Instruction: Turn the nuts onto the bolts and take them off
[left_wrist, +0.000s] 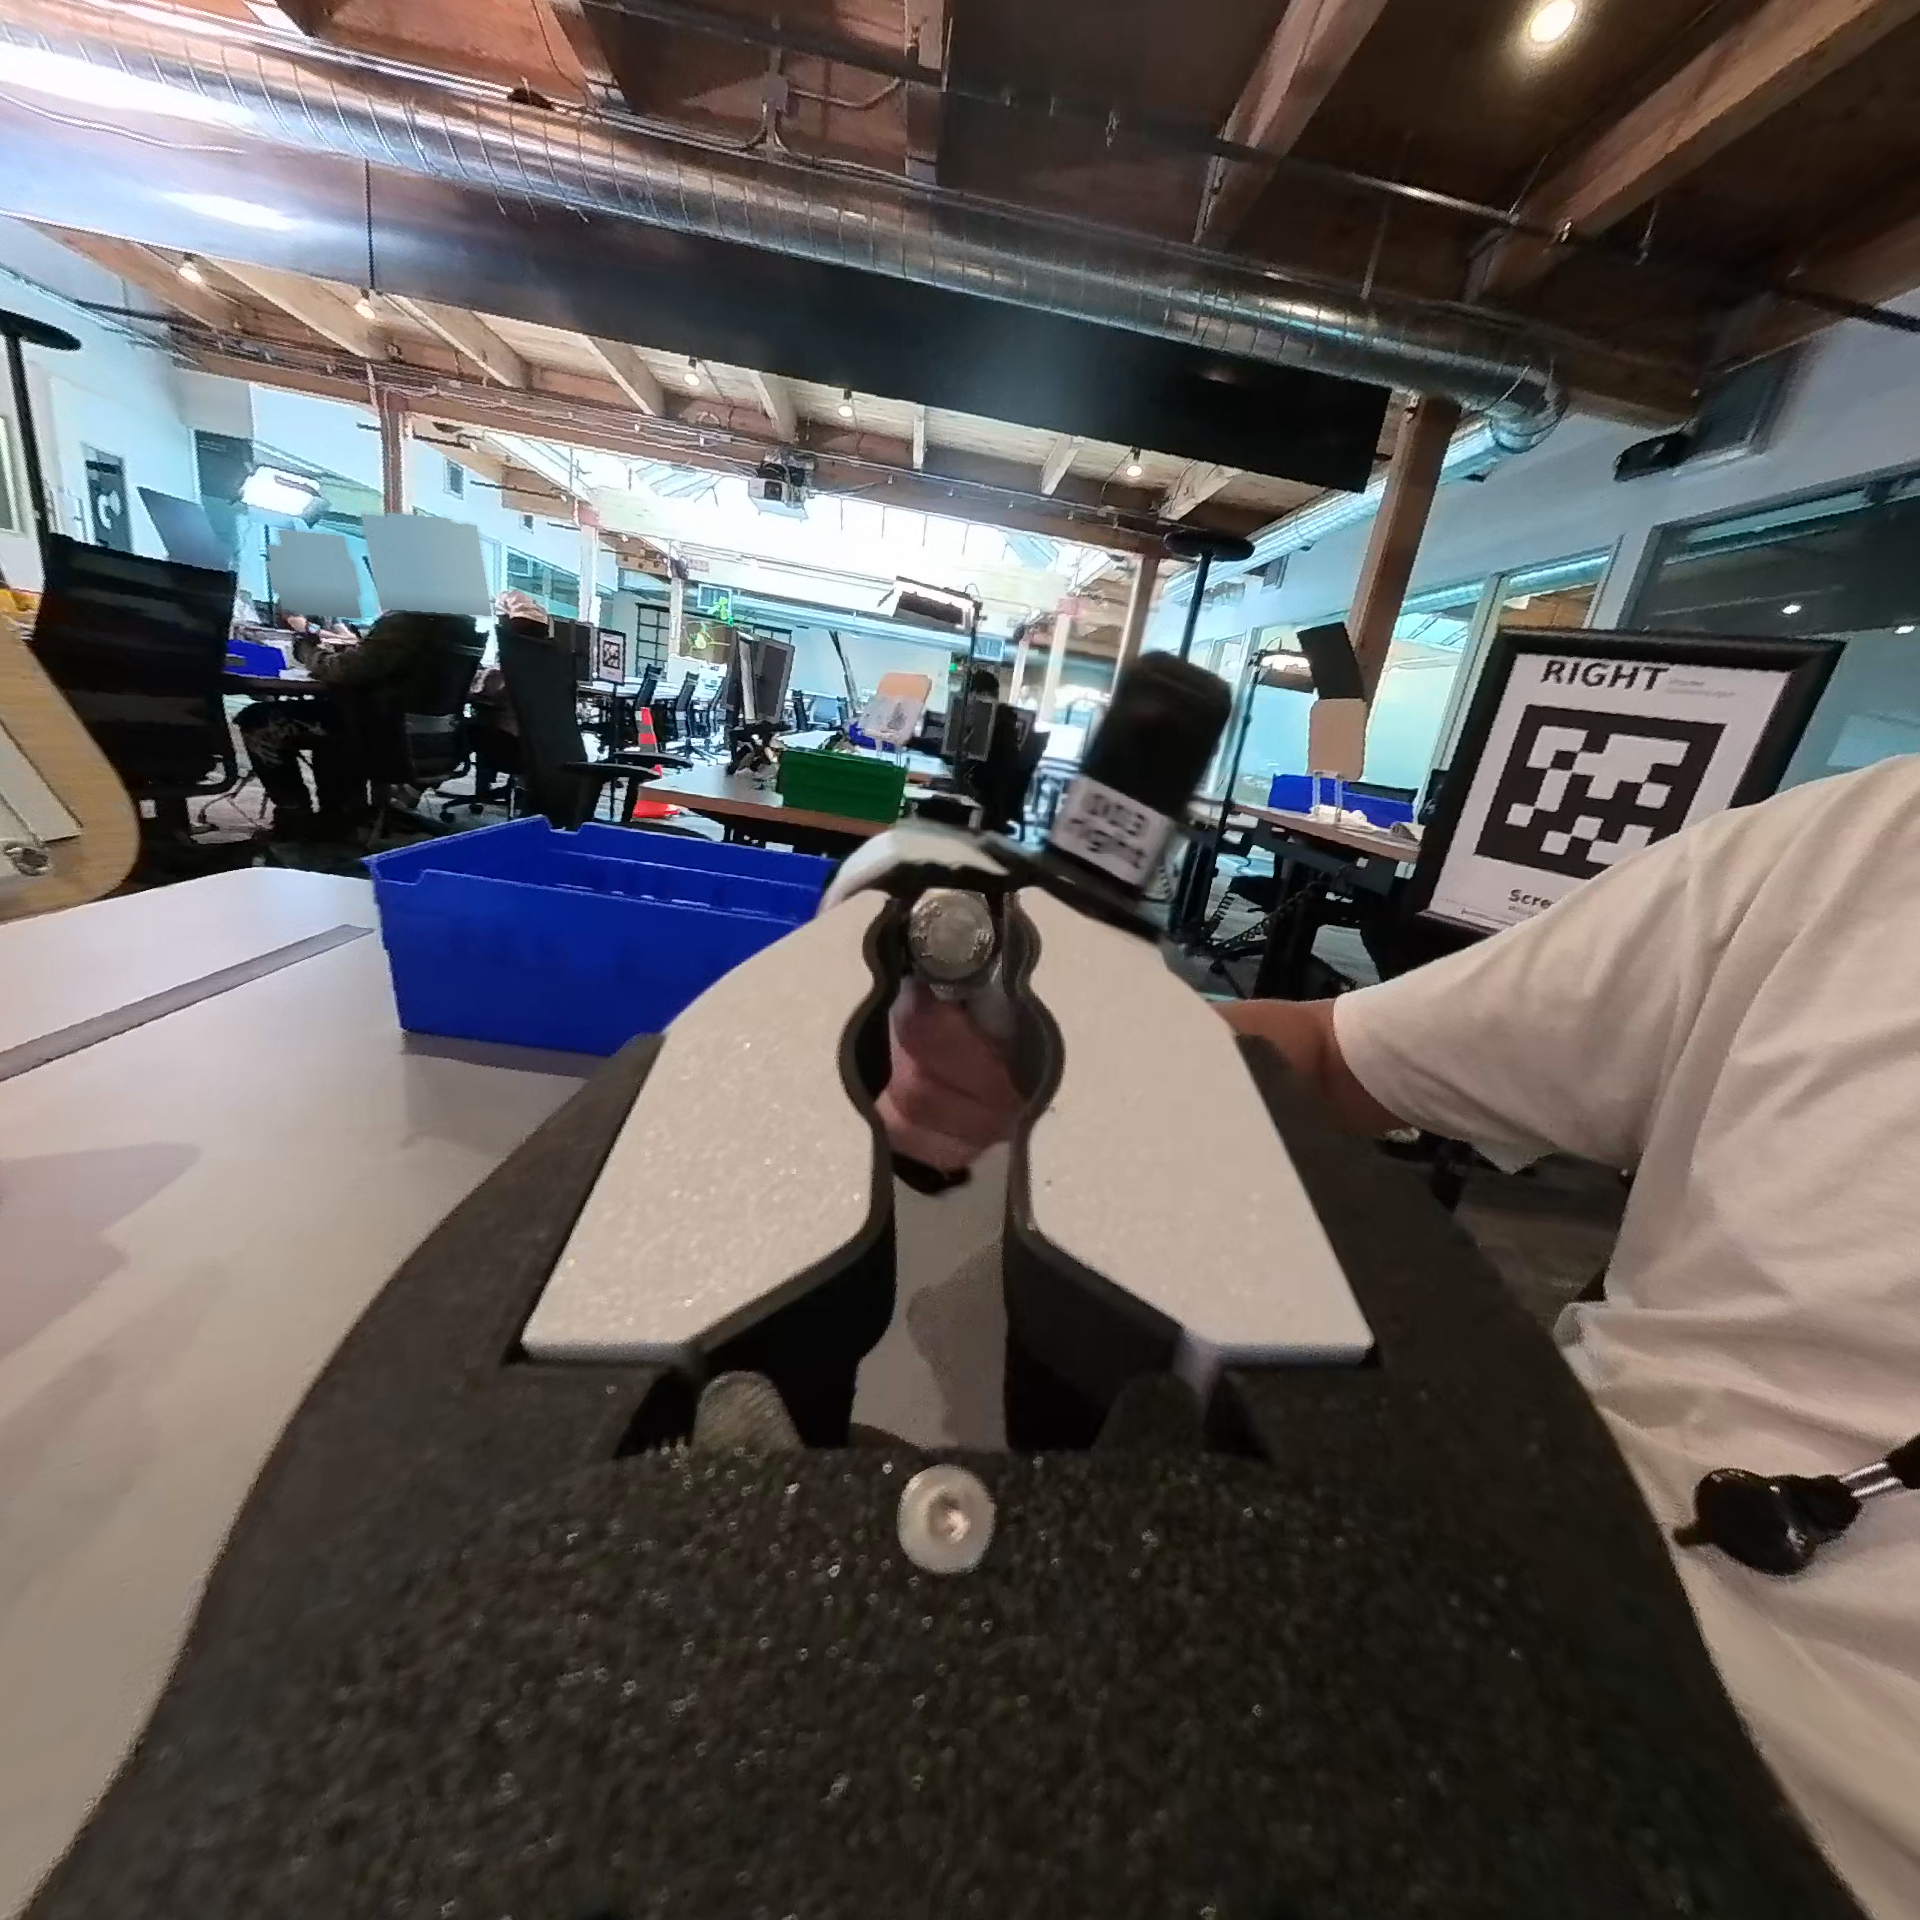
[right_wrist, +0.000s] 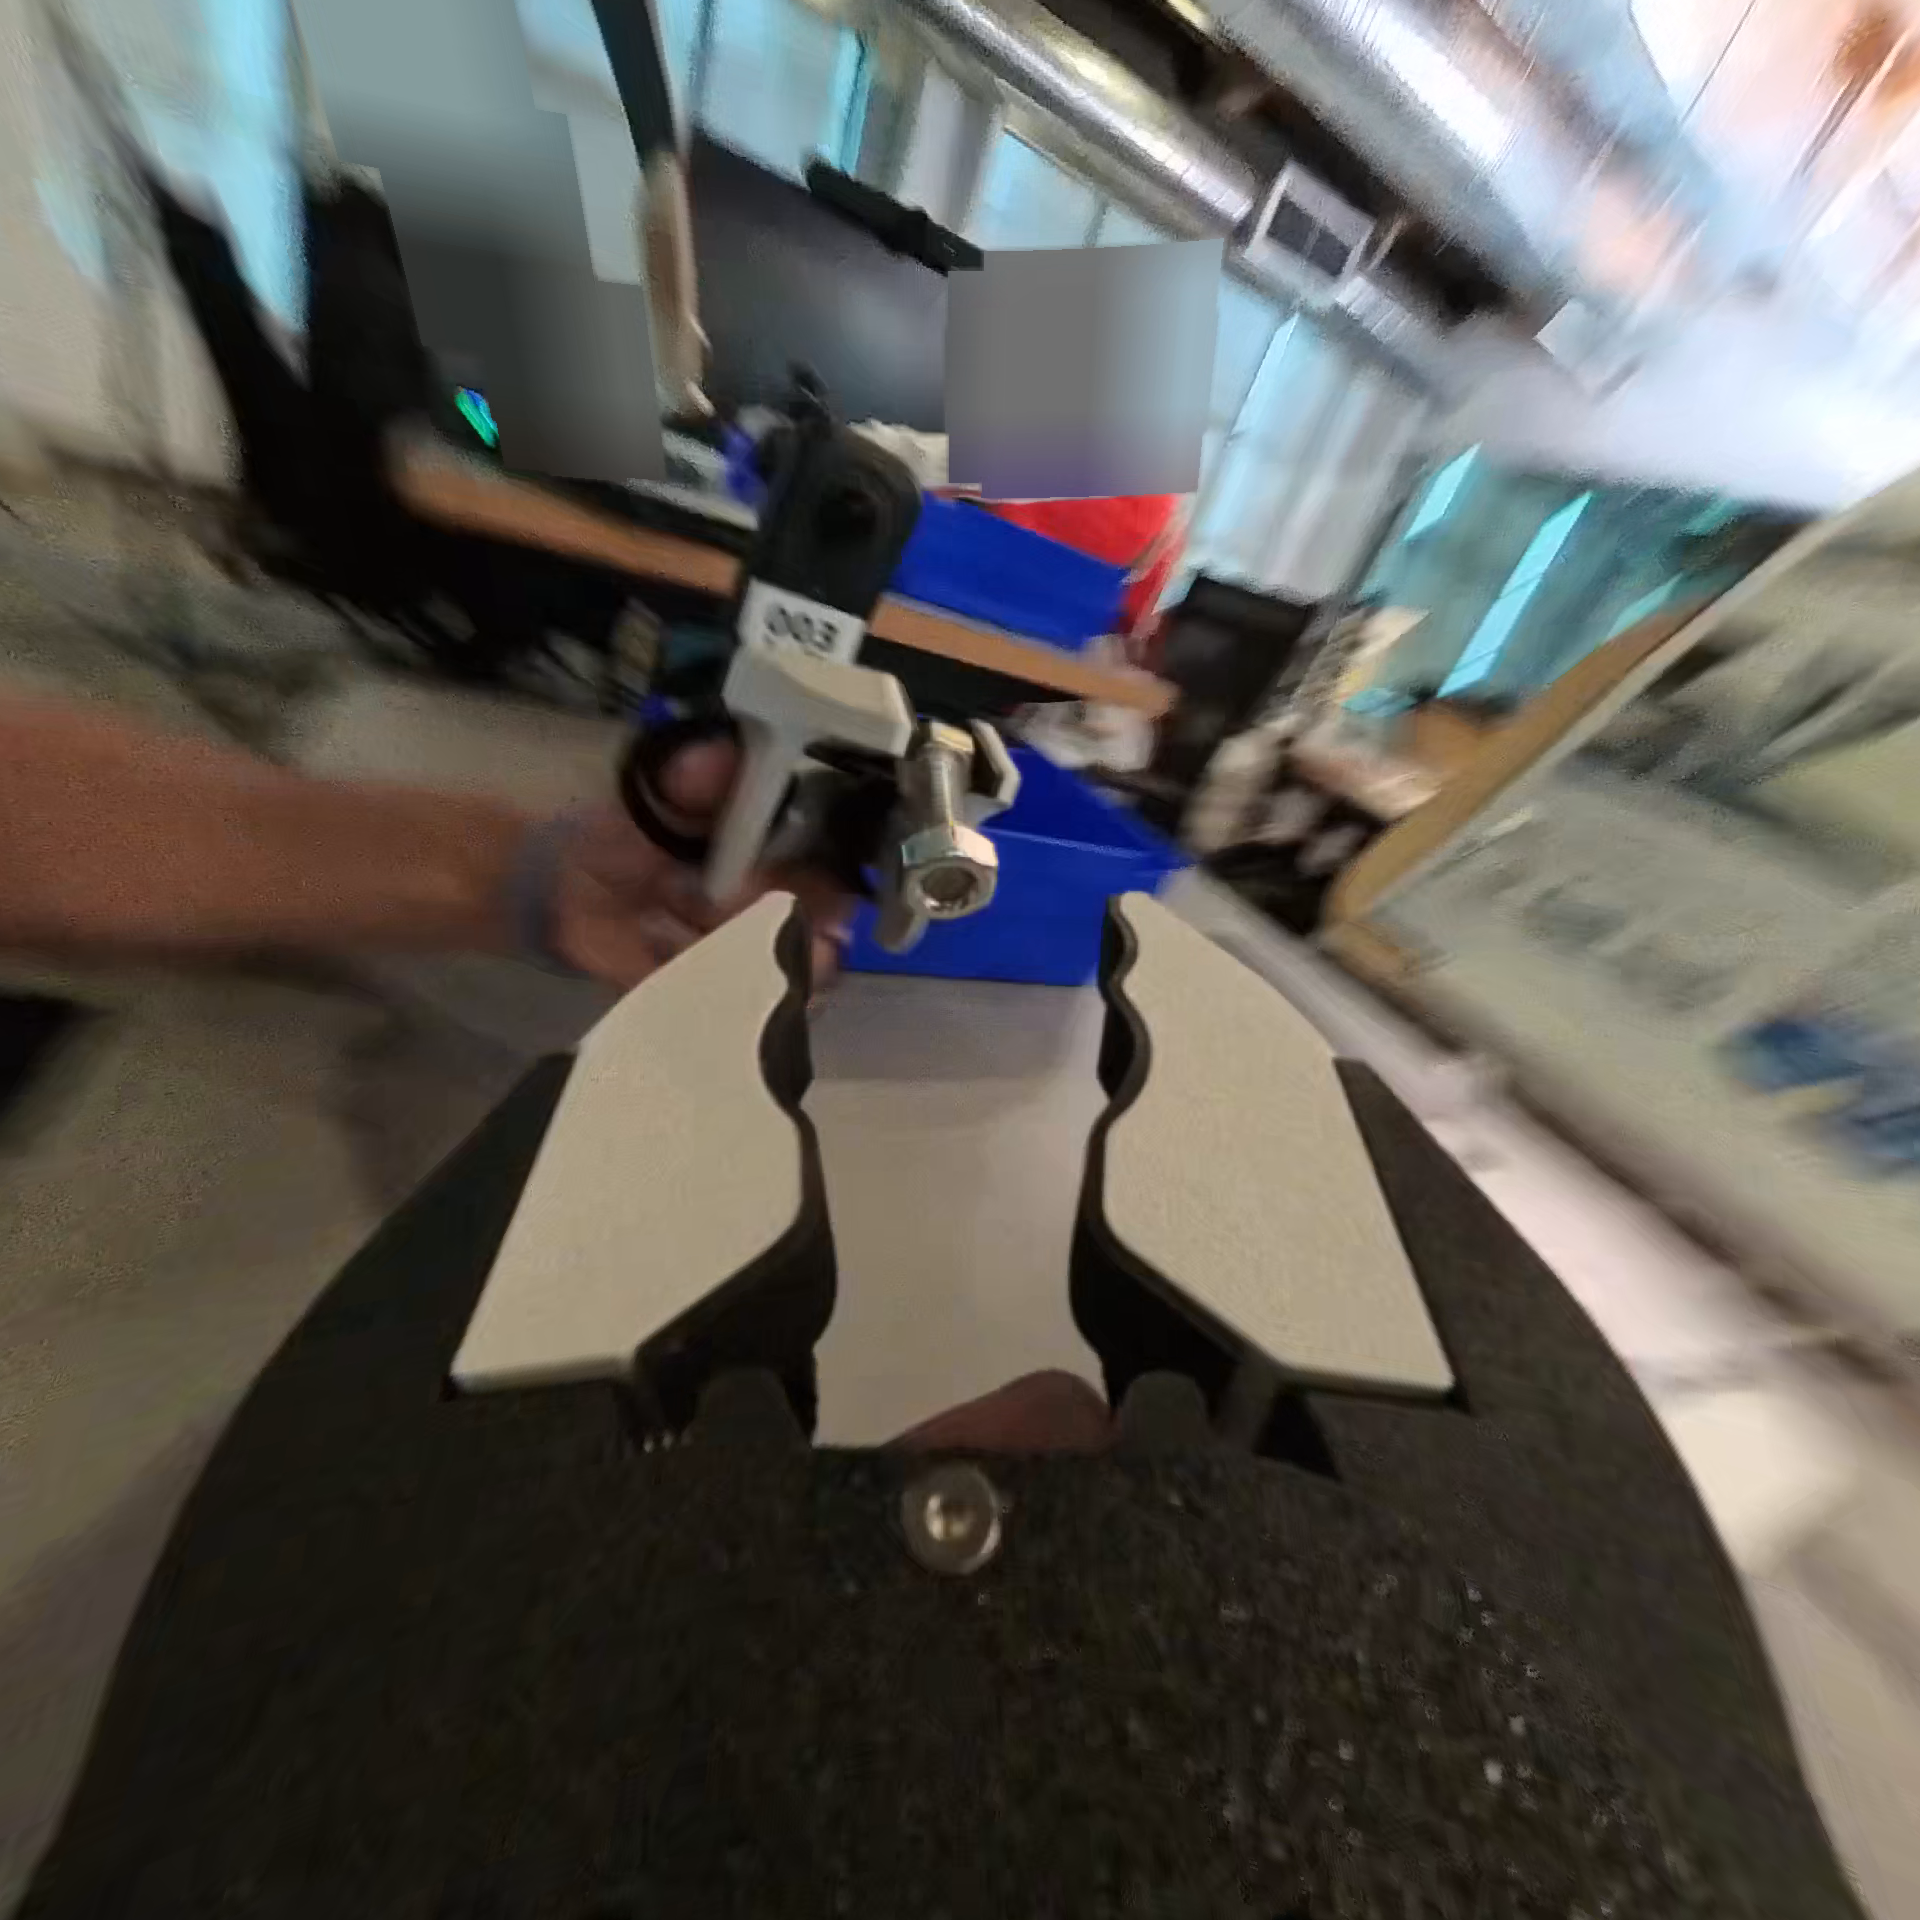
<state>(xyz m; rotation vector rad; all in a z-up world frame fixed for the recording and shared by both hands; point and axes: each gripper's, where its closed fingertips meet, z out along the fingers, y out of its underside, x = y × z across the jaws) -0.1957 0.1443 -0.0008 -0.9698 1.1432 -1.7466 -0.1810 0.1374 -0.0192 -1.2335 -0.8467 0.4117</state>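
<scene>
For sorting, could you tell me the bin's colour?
Blue; the bin shows best in the left wrist view.

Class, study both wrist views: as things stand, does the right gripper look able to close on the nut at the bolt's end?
Probably yes. The right gripper is open, the nut sits just beyond its fingertips, roughly centred, and the left gripper holds the bolt farther up, leaving the nut exposed.

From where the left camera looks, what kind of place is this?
Probably an open-plan office or lab workshop: rows of desks with black office chairs, an exposed metal duct under wooden beams, and a blue bin on the table.
</scene>
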